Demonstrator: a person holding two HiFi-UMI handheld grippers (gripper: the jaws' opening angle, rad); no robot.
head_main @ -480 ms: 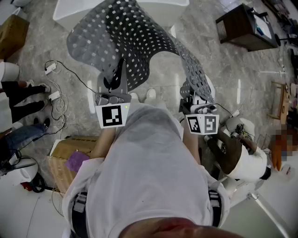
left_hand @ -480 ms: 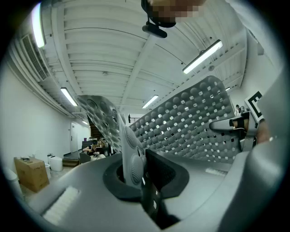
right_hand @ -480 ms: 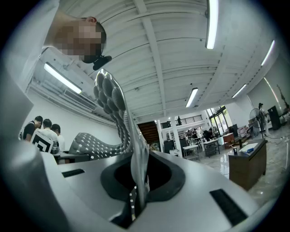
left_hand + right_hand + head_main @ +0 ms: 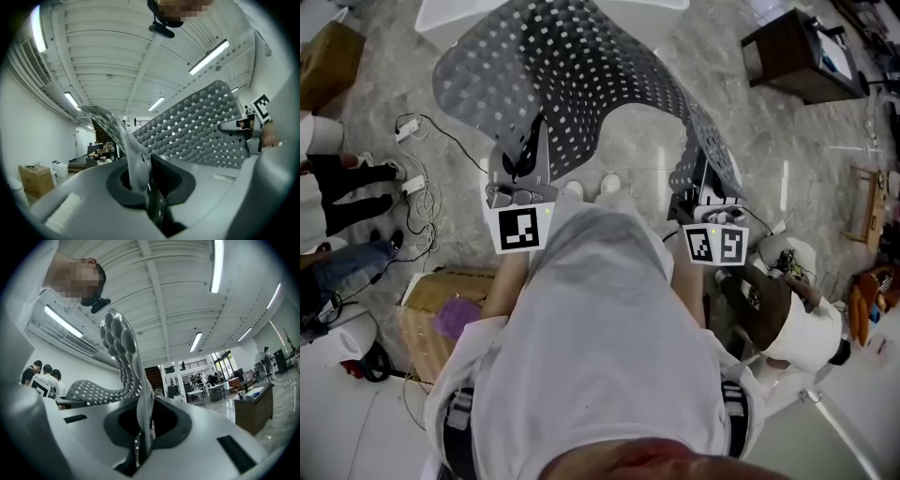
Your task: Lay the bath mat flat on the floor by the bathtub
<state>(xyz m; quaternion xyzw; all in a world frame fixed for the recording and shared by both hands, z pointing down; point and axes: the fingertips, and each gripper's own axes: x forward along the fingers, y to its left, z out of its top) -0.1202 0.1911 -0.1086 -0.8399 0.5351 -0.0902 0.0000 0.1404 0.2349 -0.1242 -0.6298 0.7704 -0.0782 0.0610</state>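
Note:
The grey perforated bath mat [image 4: 553,75] hangs in the air between my two grippers, its far part spread toward the white bathtub edge [image 4: 441,21] at the top of the head view. My left gripper [image 4: 528,157] is shut on the mat's near left edge, and the mat [image 4: 201,126] rises out of these jaws [image 4: 140,176] in the left gripper view. My right gripper [image 4: 703,186] is shut on the near right edge. That edge stands up as a curled strip of mat [image 4: 123,357] from the pinched jaws [image 4: 143,430]. The mat sags in the middle above the person's white shoes [image 4: 592,187].
Cables and plugs [image 4: 417,192] lie on the marble floor at the left, beside a bystander's legs [image 4: 342,192]. A cardboard box [image 4: 441,309] sits at the lower left, another box [image 4: 328,56] at the upper left. A dark wooden table [image 4: 797,58] stands upper right, white equipment [image 4: 792,323] lower right.
Both grippers keep their hold. The right gripper has drifted a little to the right, pulling the mat's right edge with it. The left gripper has edged slightly up.

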